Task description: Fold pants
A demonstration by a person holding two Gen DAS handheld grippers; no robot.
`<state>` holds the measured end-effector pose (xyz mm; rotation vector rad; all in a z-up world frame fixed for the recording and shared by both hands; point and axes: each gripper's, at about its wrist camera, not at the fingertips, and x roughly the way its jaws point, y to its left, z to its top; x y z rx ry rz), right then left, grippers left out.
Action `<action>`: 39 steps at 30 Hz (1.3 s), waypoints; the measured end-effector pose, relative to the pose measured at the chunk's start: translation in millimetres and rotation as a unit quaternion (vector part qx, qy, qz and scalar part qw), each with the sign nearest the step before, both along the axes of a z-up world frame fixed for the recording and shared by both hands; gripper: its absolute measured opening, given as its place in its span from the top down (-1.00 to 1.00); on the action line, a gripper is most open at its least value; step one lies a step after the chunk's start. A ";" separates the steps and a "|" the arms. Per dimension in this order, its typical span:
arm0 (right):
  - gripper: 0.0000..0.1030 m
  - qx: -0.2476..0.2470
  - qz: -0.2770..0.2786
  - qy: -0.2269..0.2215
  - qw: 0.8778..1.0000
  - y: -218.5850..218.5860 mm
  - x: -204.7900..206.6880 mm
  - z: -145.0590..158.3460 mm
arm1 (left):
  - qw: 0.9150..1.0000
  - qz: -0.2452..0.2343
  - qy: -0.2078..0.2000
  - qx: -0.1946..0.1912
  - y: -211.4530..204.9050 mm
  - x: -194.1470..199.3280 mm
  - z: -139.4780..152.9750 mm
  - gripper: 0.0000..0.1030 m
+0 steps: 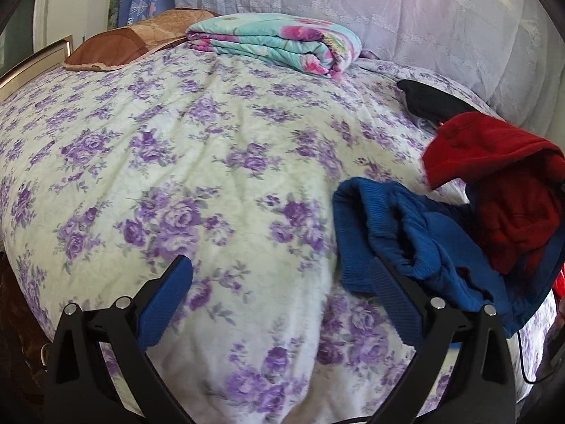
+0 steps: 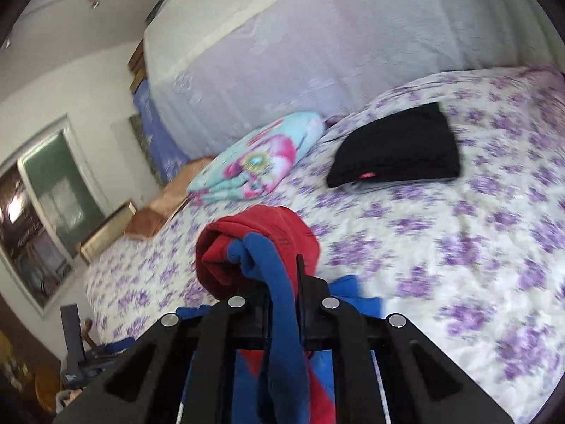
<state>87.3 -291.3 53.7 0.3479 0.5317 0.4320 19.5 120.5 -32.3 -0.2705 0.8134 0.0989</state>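
Observation:
The red and blue pants (image 1: 459, 219) hang bunched at the right of the left wrist view, above the floral bed. My left gripper (image 1: 282, 275) is open and empty over the bedspread, its right finger (image 1: 392, 300) close to the blue waistband. In the right wrist view my right gripper (image 2: 282, 268) is shut on the pants (image 2: 261, 243), with blue cloth running between the jaws and a red bundle just beyond them.
The bed has a purple floral bedspread (image 1: 197, 162). A folded turquoise floral blanket (image 1: 279, 40) and a brown pillow (image 1: 123, 42) lie at its far side. Folded black clothing (image 2: 399, 148) lies on the bed. A white lace-covered bulk (image 2: 300, 42) stands behind.

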 end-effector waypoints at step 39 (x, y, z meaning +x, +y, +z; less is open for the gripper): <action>-0.78 -0.024 -0.146 0.011 0.989 -119.9 -98.6 -45.6 | 0.976 -0.103 0.049 -0.185 -53.9 61.2 1.9 0.09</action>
